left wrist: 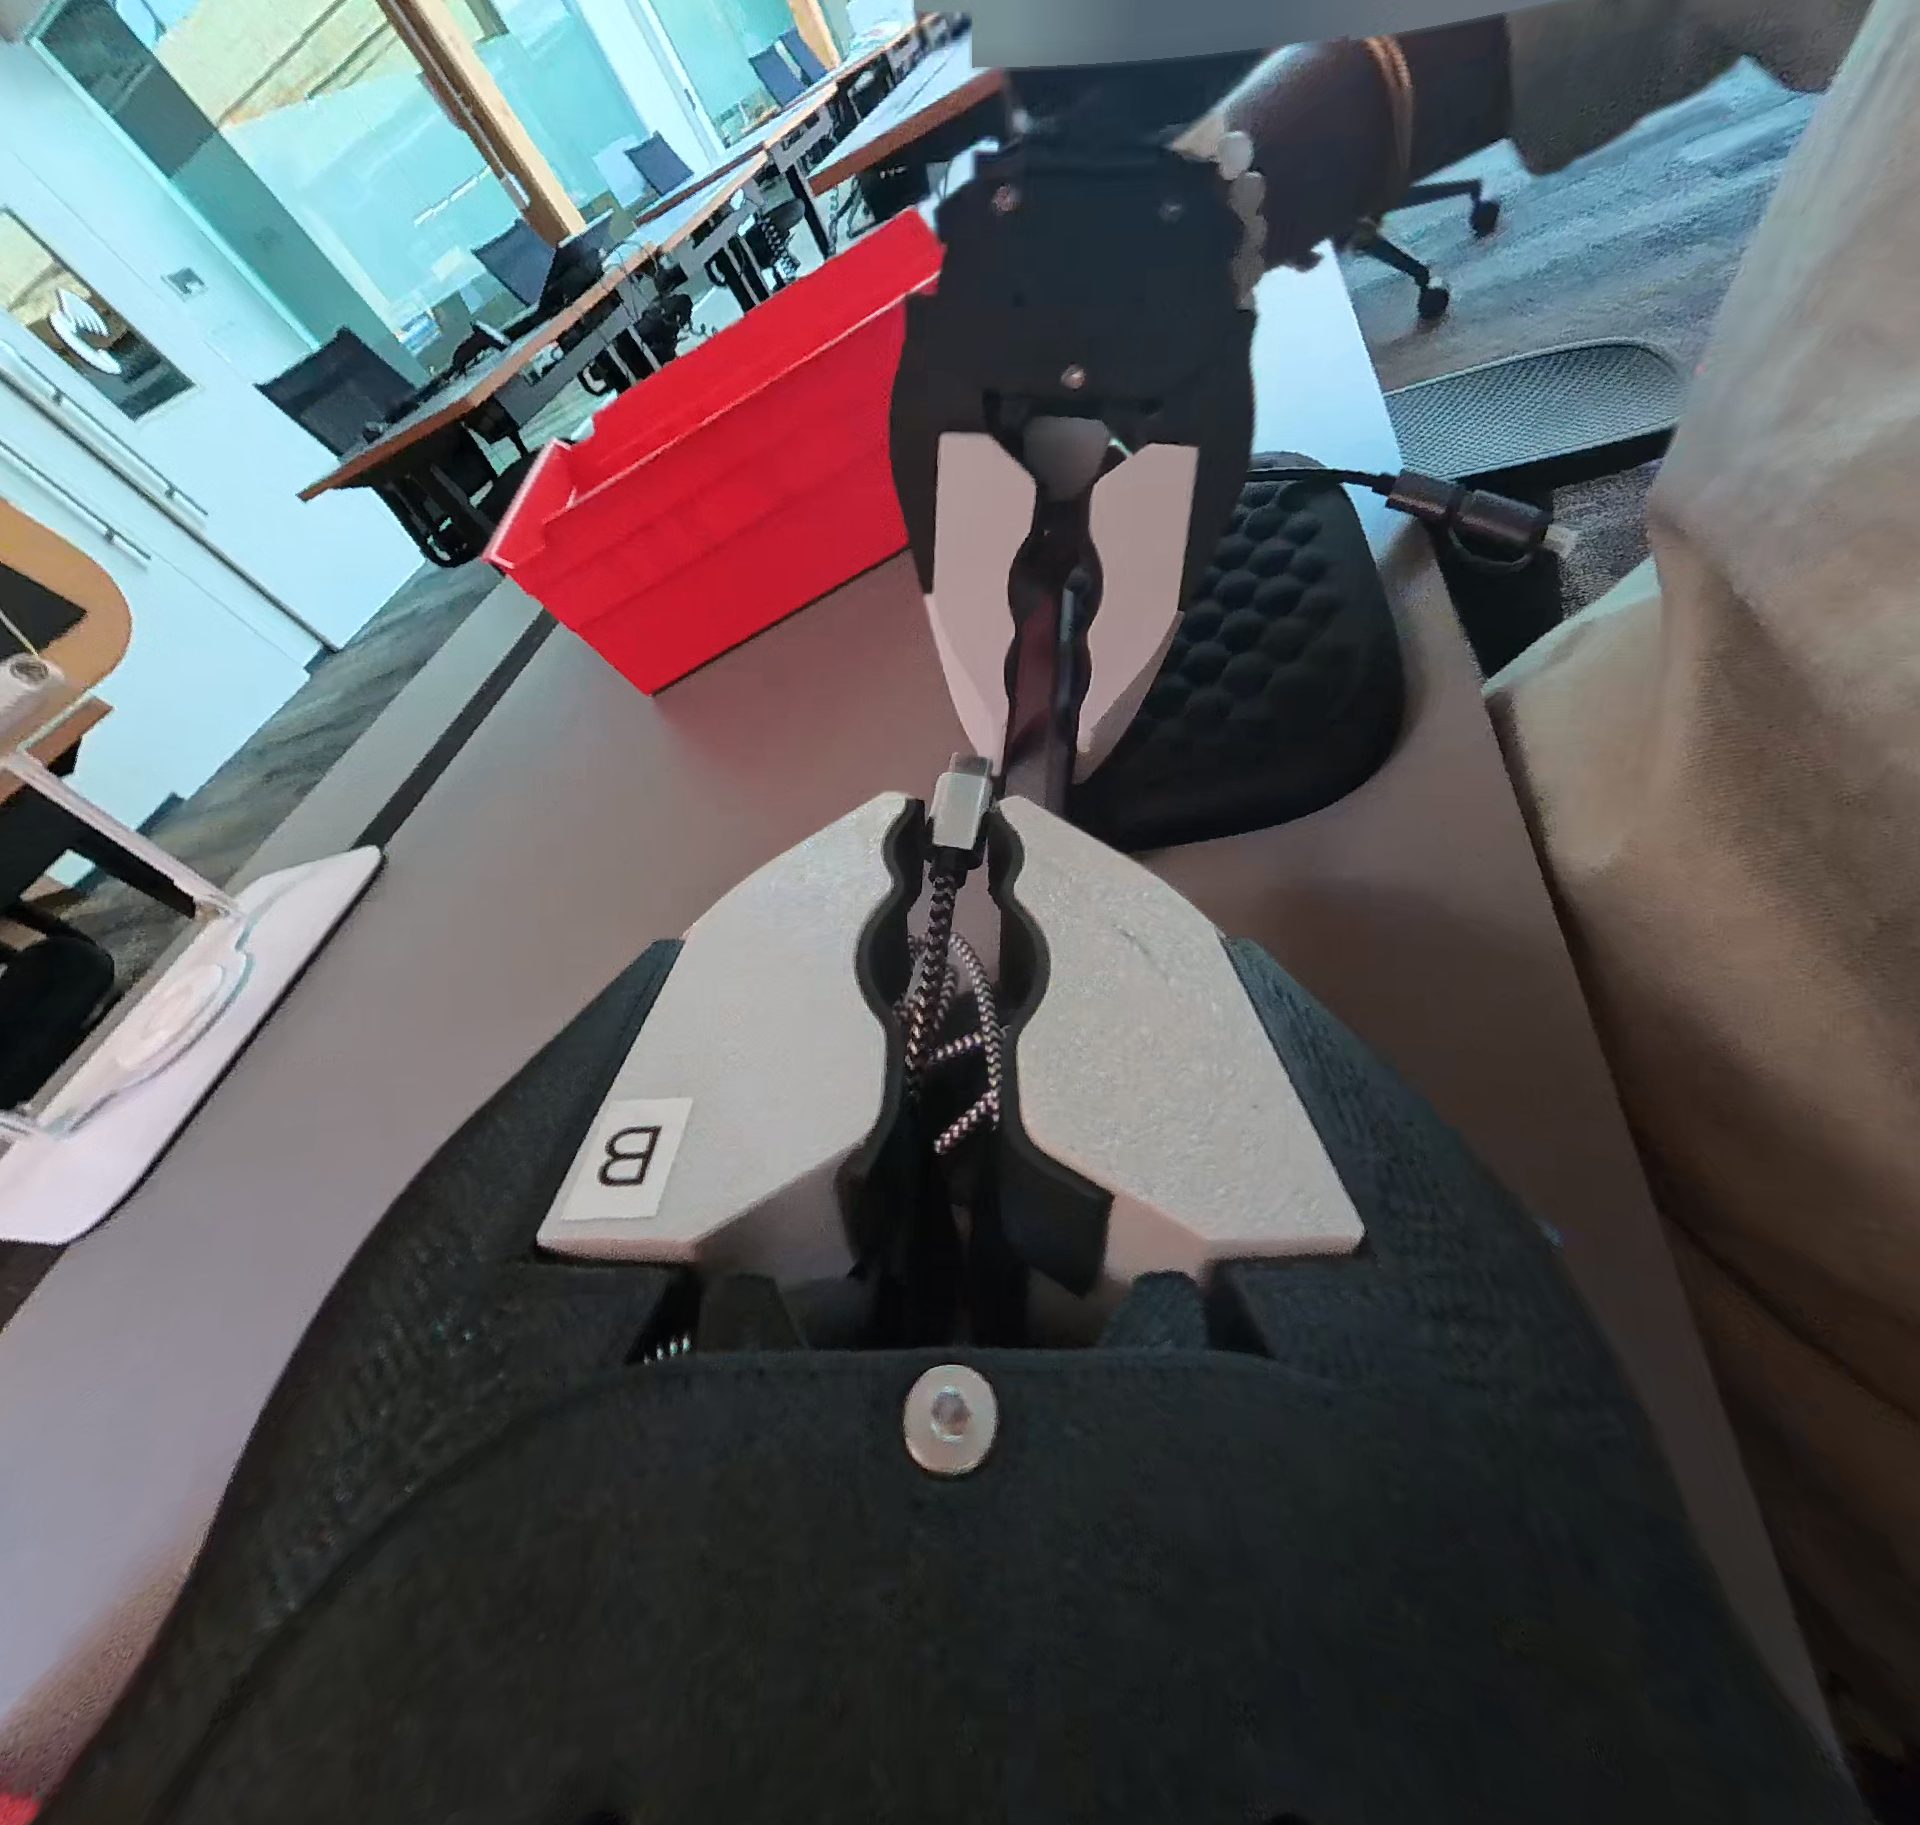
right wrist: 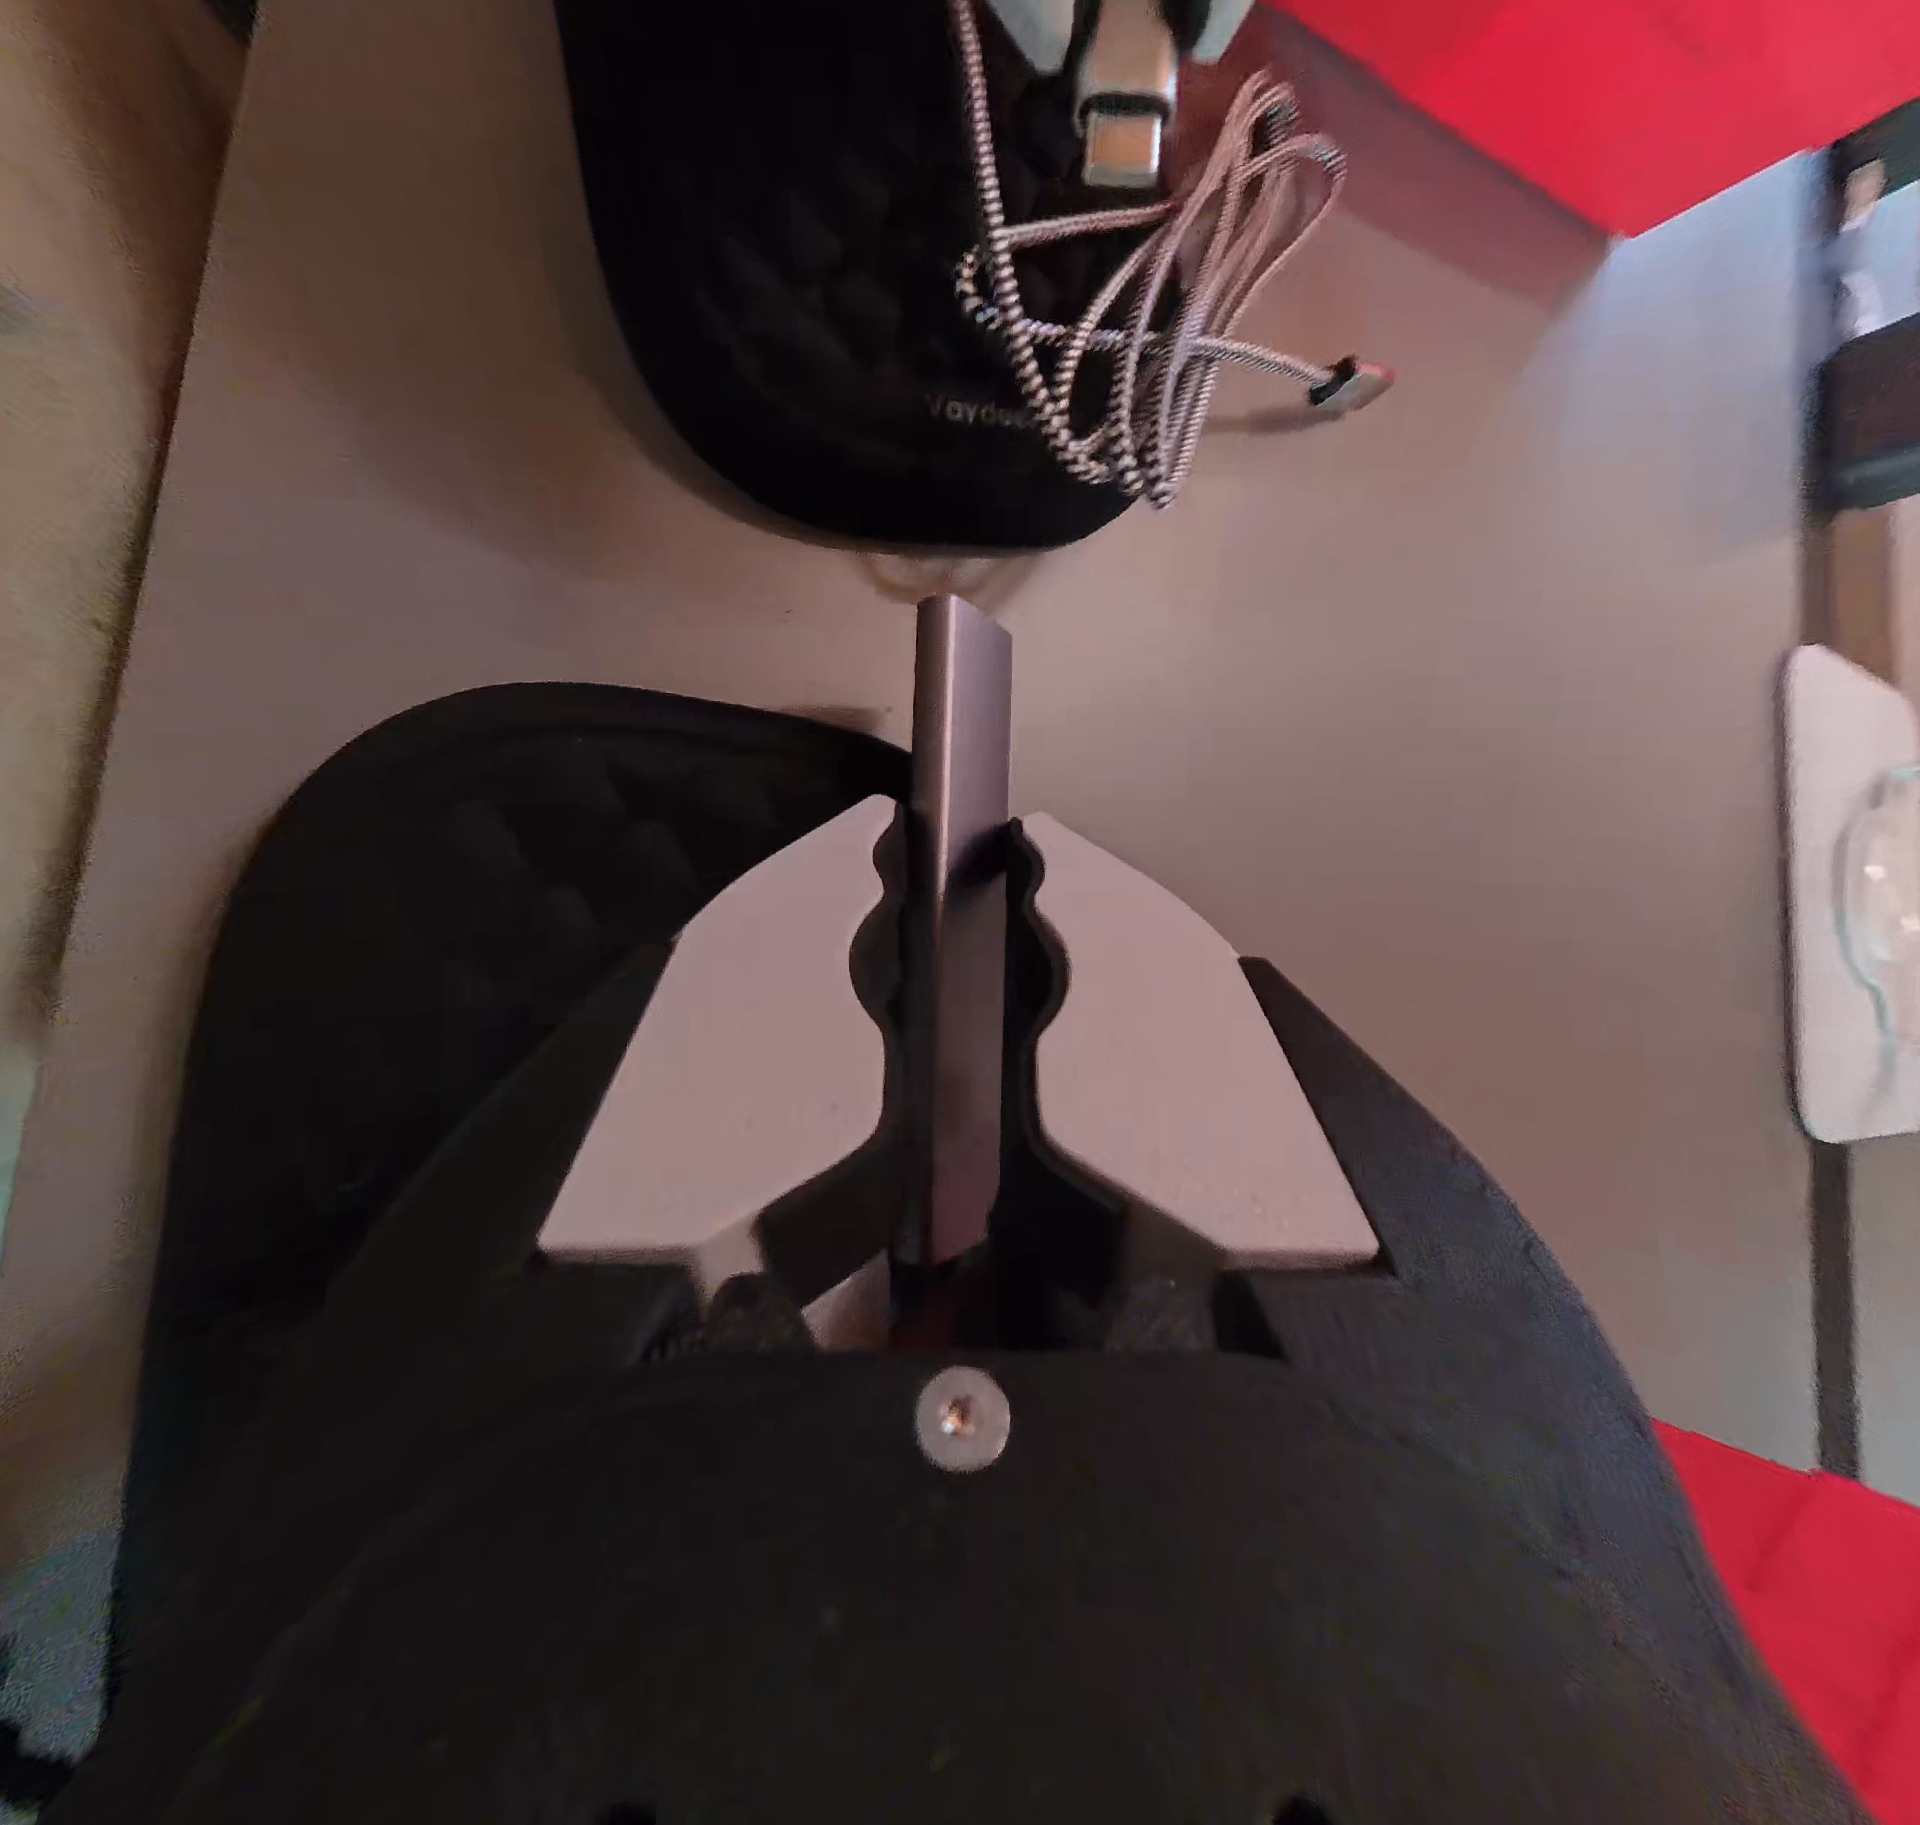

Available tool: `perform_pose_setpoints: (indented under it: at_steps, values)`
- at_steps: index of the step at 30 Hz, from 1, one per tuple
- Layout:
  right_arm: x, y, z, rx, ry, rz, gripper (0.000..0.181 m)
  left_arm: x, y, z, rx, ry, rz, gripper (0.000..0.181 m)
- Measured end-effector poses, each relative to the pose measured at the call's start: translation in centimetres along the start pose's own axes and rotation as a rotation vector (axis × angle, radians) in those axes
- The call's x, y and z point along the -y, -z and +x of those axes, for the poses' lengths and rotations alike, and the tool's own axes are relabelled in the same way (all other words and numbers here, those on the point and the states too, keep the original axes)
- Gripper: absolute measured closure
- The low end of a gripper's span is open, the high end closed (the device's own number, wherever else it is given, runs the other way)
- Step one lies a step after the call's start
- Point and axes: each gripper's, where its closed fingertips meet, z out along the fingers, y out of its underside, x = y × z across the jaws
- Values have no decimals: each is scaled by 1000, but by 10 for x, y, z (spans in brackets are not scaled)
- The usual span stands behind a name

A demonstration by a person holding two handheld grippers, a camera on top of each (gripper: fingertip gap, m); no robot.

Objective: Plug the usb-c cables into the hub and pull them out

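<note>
My left gripper [left wrist: 958, 814] is shut on the silver USB-C plug [left wrist: 958, 799] of a black-and-white braided cable [left wrist: 951, 954], with the plug tip sticking out past the fingertips. My right gripper [right wrist: 956, 825] is shut on a slim grey hub [right wrist: 961, 715], held edge-on with its end pointing forward. The two grippers face each other above the table. In the right wrist view the left gripper [right wrist: 1127, 50] and its plug [right wrist: 1127, 113] are ahead of the hub's end, with a gap between them. The cable's loose coil [right wrist: 1164, 321] lies on the table, ending in a second connector [right wrist: 1351, 383].
A red bin [left wrist: 717, 508] stands behind the right gripper [left wrist: 1039, 736]. A black honeycomb wrist rest [left wrist: 1268, 653] lies under and beside the grippers. Another dark cable connector [left wrist: 1455, 508] lies at the right table edge. A clear stand on a white pad [left wrist: 156, 1027] sits at the left. Left tips to right tips: about 10 cm.
</note>
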Motion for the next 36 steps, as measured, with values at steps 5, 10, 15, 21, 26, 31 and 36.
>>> perform_pose_setpoints:
  at_steps: [5,10,15,21,26,31,36]
  values:
    - [3,9,23,-274,89,48,165,-9,-4,-1,-14,87,-77,172]
    - [20,27,45,-508,149,144,165,-13,-6,-5,-12,157,-93,172]
    - [26,19,49,-555,145,207,165,-16,-7,-4,-17,165,-103,172]
    - [39,8,47,-558,123,277,164,-17,-7,-4,-20,166,-102,172]
    - [39,6,43,-558,126,290,165,-15,-4,-5,-25,181,-74,172]
    - [39,5,41,-564,144,297,165,-16,-4,-4,-31,178,-78,172]
    - [42,9,41,-564,133,323,165,-18,-5,-4,-31,177,-85,172]
